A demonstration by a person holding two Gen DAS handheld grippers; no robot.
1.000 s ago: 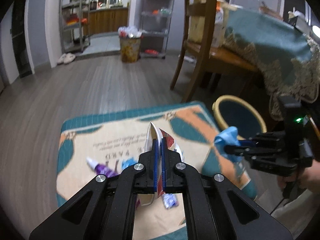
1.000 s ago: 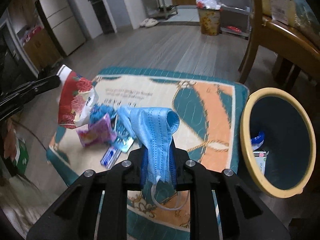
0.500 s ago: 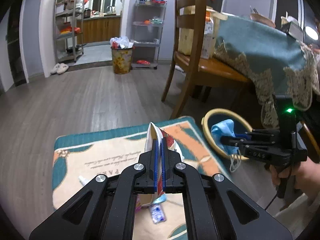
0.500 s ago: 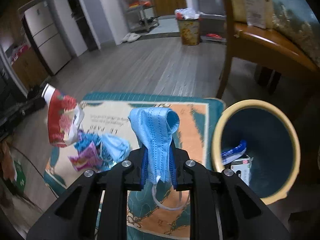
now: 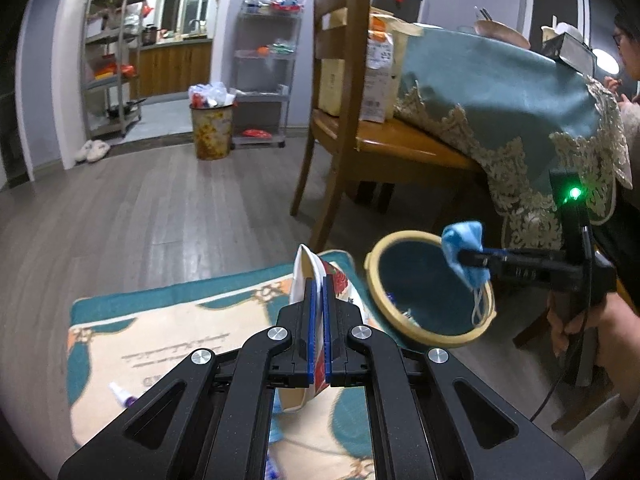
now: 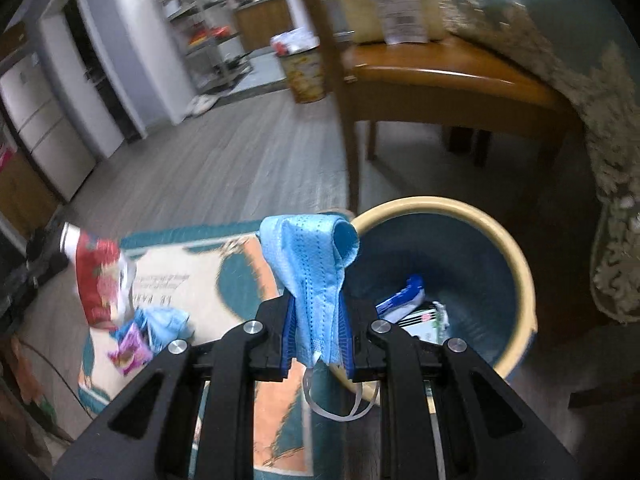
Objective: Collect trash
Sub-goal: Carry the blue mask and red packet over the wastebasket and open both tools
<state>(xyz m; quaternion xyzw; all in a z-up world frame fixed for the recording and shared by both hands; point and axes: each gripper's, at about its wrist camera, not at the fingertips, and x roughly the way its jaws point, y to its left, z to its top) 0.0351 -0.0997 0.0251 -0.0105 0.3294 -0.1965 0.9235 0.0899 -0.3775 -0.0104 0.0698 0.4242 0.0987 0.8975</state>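
With the right hand-held gripper [image 6: 316, 344] pinching the blue mask [image 6: 316, 276] at frame centre, carry it fully over the bin [image 6: 520, 272], seemingly just beyond, before releasing; the left hand-held gripper [image 5: 319, 308] clamps a red wrapper [image 5: 340, 280].

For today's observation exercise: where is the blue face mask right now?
The blue face mask is clamped in the right claw, above the near rim of the bin.

I see a light blue face mask [image 6: 316, 276], a red-and-white flowered wrapper [image 6: 98, 276], and a teal bin with a cream rim [image 6: 520, 272]. The rug [image 5: 168, 320] is cream with teal border and orange patches. My hand-held gripper [image 5: 318, 320] is black with blue pads; the tablecloth [image 5: 500, 96] is teal, lace-edged.
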